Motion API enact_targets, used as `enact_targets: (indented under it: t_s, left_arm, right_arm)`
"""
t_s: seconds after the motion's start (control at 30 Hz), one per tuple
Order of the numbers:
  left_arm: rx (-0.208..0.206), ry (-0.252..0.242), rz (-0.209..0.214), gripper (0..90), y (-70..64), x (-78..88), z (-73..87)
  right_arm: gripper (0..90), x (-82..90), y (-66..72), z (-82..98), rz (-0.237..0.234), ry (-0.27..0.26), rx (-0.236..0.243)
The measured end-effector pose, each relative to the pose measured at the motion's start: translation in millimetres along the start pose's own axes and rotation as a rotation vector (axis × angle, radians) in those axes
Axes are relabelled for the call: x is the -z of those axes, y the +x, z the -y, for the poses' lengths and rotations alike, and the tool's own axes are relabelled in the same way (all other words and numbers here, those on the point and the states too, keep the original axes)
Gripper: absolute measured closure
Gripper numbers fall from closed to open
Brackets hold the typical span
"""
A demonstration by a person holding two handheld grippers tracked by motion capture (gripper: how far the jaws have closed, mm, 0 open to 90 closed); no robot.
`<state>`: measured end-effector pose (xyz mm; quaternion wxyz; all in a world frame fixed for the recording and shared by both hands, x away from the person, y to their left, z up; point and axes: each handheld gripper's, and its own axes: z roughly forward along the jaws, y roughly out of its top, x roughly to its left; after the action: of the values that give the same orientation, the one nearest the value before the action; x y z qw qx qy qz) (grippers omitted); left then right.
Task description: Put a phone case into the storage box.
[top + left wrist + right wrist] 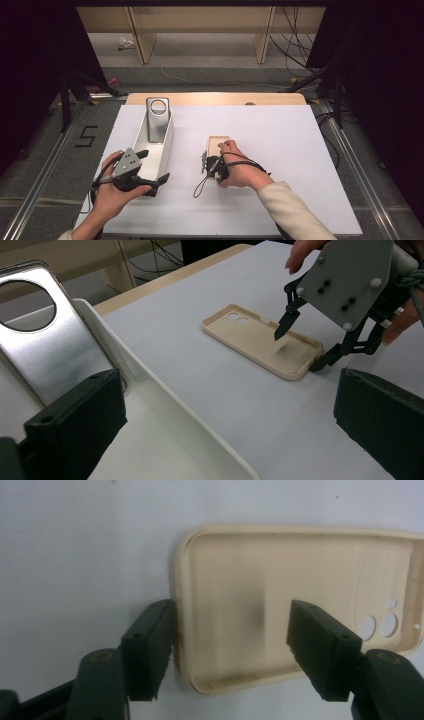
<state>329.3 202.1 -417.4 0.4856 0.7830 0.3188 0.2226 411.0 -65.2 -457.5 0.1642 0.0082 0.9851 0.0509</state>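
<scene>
Beige case lies flat, hollow side up, at the centre of the white surface. The right tool sits at its near end, jaws apart: one outside the rim, one over the hollow, neither pressing. At the left of the frame, the white tray props up a silver case. The left tool hangs at the tray's near end, jaws apart, gripping nothing.

Two phone cases are on the table: one beige case lying flat, one silver case standing in the single white tray (its one round cutout at top). Two grippers: left, right.
</scene>
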Motion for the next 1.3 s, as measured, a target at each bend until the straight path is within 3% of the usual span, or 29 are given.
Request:
enact_targets:
  t_s: [0.13,0.4,0.87,1.3]
  left_arm:
    - [0.0,-0.003,0.002,0.0,-0.5,0.1,-0.4]
    - [-0.003,-0.001,0.005,0.2,-1.0,0.1,-0.4]
    - [-0.006,-0.002,0.008,0.5,-1.8,-0.3,-0.5]
    - [-0.007,-0.002,0.011,0.7,-2.1,-0.6,-0.4]
  right_arm:
    - [41.4,0.3,1.0,-1.7,-0.006,0.011,0.02]
    - [57.4,0.9,-0.1,-4.0,-0.069,0.02,0.046]
    - [72.2,0.3,-2.0,-6.5,-0.135,0.036,0.065]
    - [79.9,0.7,-0.8,-6.9,-0.149,0.037,0.076]
